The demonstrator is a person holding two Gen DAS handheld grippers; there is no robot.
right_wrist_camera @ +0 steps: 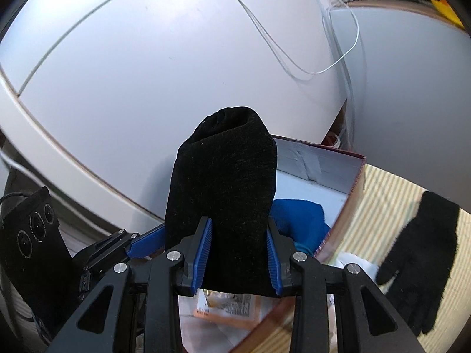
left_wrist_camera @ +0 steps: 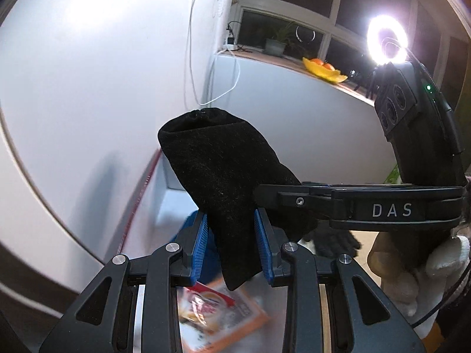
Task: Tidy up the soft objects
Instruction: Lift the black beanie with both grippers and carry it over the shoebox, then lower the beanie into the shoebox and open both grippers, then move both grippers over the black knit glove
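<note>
Black glove (right_wrist_camera: pixel 421 264) on striped mat (right_wrist_camera: pixel 388 188)

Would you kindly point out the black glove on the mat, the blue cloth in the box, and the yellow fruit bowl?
black glove (right_wrist_camera: pixel 424 253): right wrist view, palm.
blue cloth (right_wrist_camera: pixel 300 220): right wrist view, upper fold.
yellow fruit bowl (left_wrist_camera: pixel 323 72): left wrist view, front rim.

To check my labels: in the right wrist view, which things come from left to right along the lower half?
Left gripper → black cloth → blue cloth → box wall → black glove.

wrist views: close, angled downward | shared: open box (right_wrist_camera: pixel 347 182)
</note>
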